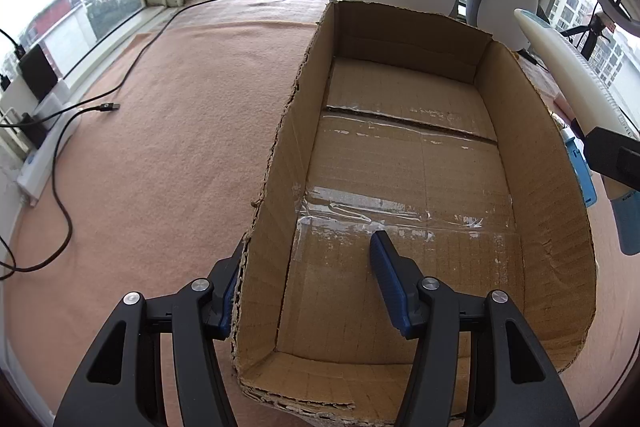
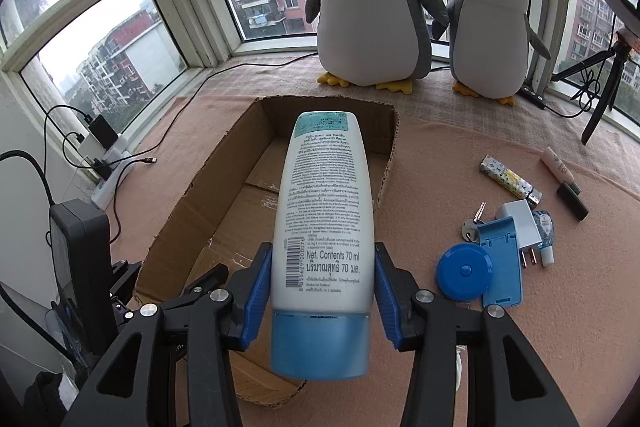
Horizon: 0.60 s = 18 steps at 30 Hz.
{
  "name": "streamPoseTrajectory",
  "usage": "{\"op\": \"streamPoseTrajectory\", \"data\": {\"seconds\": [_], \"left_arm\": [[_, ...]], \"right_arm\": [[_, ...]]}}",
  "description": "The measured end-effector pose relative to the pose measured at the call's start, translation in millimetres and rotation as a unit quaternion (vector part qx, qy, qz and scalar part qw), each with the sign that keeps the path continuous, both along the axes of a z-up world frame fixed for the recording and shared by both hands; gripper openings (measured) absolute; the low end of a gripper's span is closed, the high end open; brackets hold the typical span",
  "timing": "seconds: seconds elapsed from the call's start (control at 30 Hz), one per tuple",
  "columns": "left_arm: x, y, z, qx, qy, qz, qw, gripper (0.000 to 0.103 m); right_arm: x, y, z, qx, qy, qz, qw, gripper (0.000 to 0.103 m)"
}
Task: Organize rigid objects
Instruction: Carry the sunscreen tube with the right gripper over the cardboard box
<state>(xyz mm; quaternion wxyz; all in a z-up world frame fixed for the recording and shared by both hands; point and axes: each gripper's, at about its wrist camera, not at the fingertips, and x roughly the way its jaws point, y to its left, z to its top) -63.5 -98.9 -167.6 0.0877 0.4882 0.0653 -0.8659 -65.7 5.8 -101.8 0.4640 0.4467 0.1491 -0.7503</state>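
Note:
An open cardboard box (image 1: pixel 532 187) lies empty on the pink cloth, and the right wrist view shows it too (image 2: pixel 192 187). My left gripper (image 1: pixel 310 243) is open and straddles the box's left wall, one finger outside against the wall and one inside above the box floor. My right gripper (image 2: pixel 323 247) is shut on a white lotion bottle (image 2: pixel 324 195) with a blue cap, held cap-end toward the camera over the box's near right edge. In the left wrist view the same bottle (image 1: pixel 568 75) shows above the box's right wall.
Right of the box lie a blue round tape measure (image 2: pixel 464 271), a blue stand (image 2: pixel 502 263), a white plug (image 2: pixel 520 227), keys (image 2: pixel 474 223), a lighter (image 2: pixel 508 181) and a small tube (image 2: pixel 558 167). Two plush penguins (image 2: pixel 372 7) stand by the window. A cable (image 1: pixel 100 107) crosses the cloth at left.

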Motion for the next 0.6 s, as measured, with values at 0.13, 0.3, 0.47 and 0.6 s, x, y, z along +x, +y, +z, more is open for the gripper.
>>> {"op": "streamPoseTrajectory", "data": {"seconds": [0.13, 0.3, 0.47, 0.6], "left_arm": [[0, 0, 0, 0.000, 0.000, 0.000, 1.0000, 0.057], [0, 0, 0, 0.000, 0.000, 0.000, 1.0000, 0.057], [0, 0, 0, -0.001, 0.000, -0.001, 1.0000, 0.057], [1, -1, 0, 0.000, 0.001, -0.001, 1.0000, 0.057]], "right_arm": [[0, -10, -9, 0.007, -0.006, 0.005, 1.000, 0.044], [0, -17, -14, 0.012, -0.005, 0.012, 1.000, 0.044], [3, -22, -14, 0.013, -0.001, 0.022, 1.000, 0.044], [8, -23, -9, 0.011, 0.015, 0.028, 0.999, 0.052]]}}
